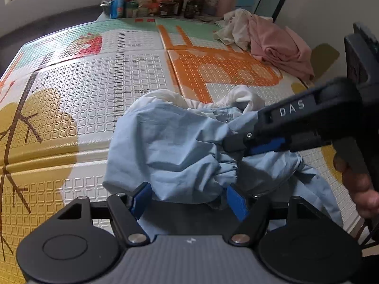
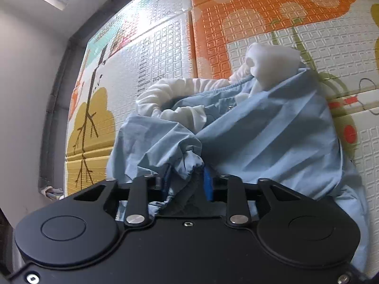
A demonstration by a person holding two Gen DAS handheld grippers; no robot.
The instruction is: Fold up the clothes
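A crumpled light blue jacket (image 1: 170,146) with a white lining (image 2: 180,90) lies bunched in the near middle of a colourful foam play mat (image 1: 99,78), which covers the whole working surface. The left gripper (image 1: 189,197) sits low at the near edge of the heap, its two blue-padded fingers (image 1: 142,196) spread wide apart with a fold of blue cloth bulging between them; the pads are beside the fabric but not pinching it. The right gripper (image 1: 233,143) comes in from the right side, angled down toward the middle of the jacket, and its black fingers are closed tight on a gathered cuff or bunched bit of the blue fabric. From its own camera, the right gripper (image 2: 183,179) shows the same thing up close: a puckered knot of cloth is squeezed between the narrow gap of the pads, one blue pad (image 2: 208,184) visible just to the right of it. A hand (image 1: 357,179) grips the handle at the right edge. Far off on the right of the mat lies a loose pile of pink and cream clothes (image 1: 272,42), well apart from the jacket. Beyond the far edge stand a blue can (image 1: 118,0) and a cluster of jars and bottles (image 1: 175,4).
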